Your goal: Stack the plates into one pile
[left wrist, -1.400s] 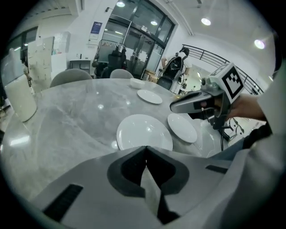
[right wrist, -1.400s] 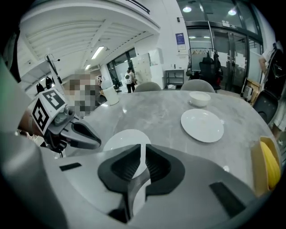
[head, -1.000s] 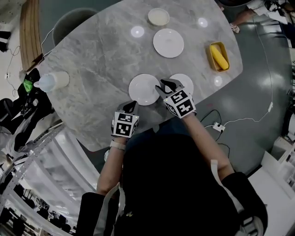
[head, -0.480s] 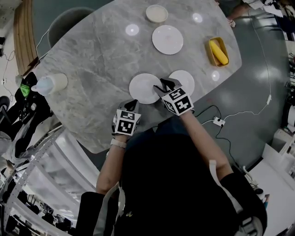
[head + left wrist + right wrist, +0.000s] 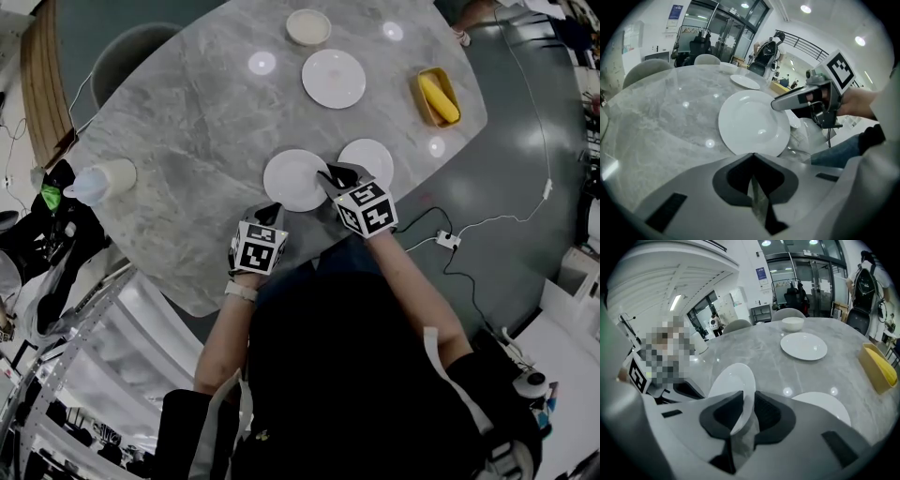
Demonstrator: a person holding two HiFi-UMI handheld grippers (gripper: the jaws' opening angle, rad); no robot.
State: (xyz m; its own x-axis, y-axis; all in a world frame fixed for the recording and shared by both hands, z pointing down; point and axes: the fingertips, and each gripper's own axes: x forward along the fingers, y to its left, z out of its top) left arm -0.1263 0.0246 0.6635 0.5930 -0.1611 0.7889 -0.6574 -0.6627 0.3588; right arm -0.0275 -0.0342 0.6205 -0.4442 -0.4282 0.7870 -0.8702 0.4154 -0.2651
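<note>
Gripping the white plate [image 5: 296, 183] by its rim between just-closed jaws, the right gripper [image 5: 333, 175] readies a stacking lift, while the left gripper [image 5: 753, 157] idles, jaws together.

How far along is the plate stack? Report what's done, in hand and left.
Done: nothing stacked; the near-left plate, near-right plate and far plate lie apart on the table. In hand: the right gripper has just been closing its jaws on the near-left plate's rim. The left gripper is shut, empty. Left: all the stacking into one pile.
</note>
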